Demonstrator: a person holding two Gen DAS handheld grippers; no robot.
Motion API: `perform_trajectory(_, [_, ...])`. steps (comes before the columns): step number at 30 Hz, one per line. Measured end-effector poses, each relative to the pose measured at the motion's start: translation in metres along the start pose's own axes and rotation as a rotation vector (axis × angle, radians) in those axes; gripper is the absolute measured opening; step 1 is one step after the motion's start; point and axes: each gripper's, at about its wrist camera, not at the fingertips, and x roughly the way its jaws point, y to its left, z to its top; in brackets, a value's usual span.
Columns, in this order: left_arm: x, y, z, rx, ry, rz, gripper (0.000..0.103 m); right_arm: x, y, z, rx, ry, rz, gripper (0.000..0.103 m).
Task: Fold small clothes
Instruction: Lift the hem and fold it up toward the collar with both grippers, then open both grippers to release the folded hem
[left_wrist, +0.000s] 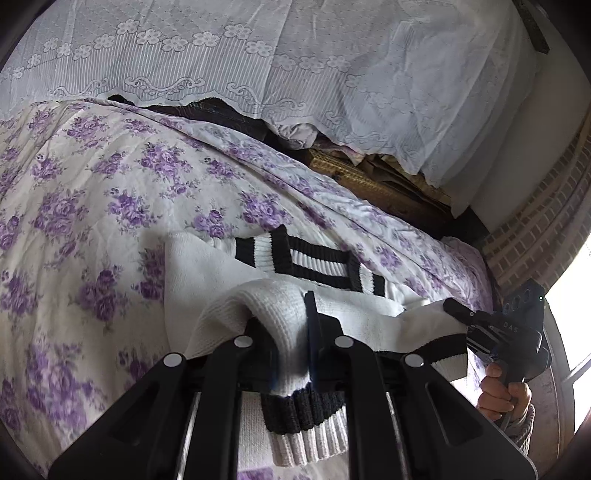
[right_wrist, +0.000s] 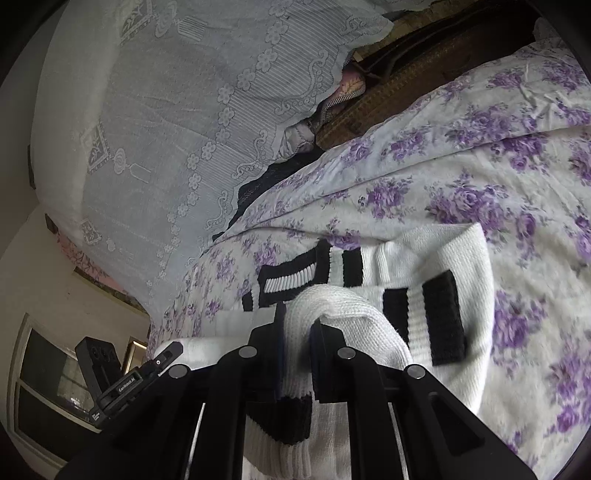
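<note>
**Mia:** What is the biggest thing here?

**Ben:** The bed cover (left_wrist: 110, 192). It is white with purple flowers on it. Behind it hangs a white lace cloth (left_wrist: 258, 59), draped over something. Under the edge of the lace there are some brown and dark things, but I cannot tell what they are.

**Mia:** And where is the sweater?

**Ben:** The white sweater (left_wrist: 221, 269) lies on the bed cover, close to us. It has black and white stripes at its neck and at its bottom hem (left_wrist: 306, 421). The near part is lifted up off the bed. The neck end rests flat.

**Mia:** What do the tongs do?

**Ben:** The left gripper (left_wrist: 291, 354) is pinched tight on a fold of the sweater, near the striped hem. The knit hangs between its black fingers. The right gripper (right_wrist: 299, 354) does the same thing. It is squeezed closed on another bit of the sweater's edge.

**Mia:** Can one see the other?

**Ben:** Yes. From the left camera the right gripper sits just beside the cloth, with a hand (left_wrist: 504, 395) around its handle.
</note>
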Motion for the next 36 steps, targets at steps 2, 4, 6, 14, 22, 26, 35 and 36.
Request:
perform_trajectory(2, [0.006, 0.004, 0.002, -0.001, 0.004, 0.011, 0.011, 0.01, -0.005, 0.005, 0.011, 0.005, -0.01, 0.012])
perform_trajectory(4, [0.014, 0.008, 0.004, -0.008, 0.011, 0.019, 0.011, 0.018, -0.011, 0.008, 0.023, 0.01, -0.02, 0.012])
perform_trajectory(6, [0.022, 0.015, 0.005, -0.022, 0.019, 0.026, 0.011, 0.024, -0.019, 0.01, 0.037, 0.011, -0.027, 0.012])
perform_trajectory(14, [0.064, 0.041, -0.004, -0.068, 0.087, 0.069, 0.011, 0.041, -0.05, 0.008, 0.07, 0.022, -0.059, 0.011])
perform_trajectory(22, [0.055, 0.037, -0.011, -0.042, 0.066, 0.06, 0.021, 0.019, -0.041, -0.005, 0.065, 0.021, -0.016, 0.027])
perform_trajectory(26, [0.038, 0.039, -0.017, -0.079, 0.055, -0.011, 0.049, 0.003, -0.027, -0.023, 0.014, 0.047, -0.012, 0.033])
perform_trajectory(35, [0.023, 0.025, -0.032, -0.041, 0.095, -0.072, 0.051, 0.007, -0.009, -0.053, -0.11, 0.119, -0.079, 0.035])
perform_trajectory(36, [0.025, 0.026, -0.033, -0.042, 0.098, -0.073, 0.051, 0.008, -0.01, -0.054, -0.113, 0.119, -0.08, 0.035])
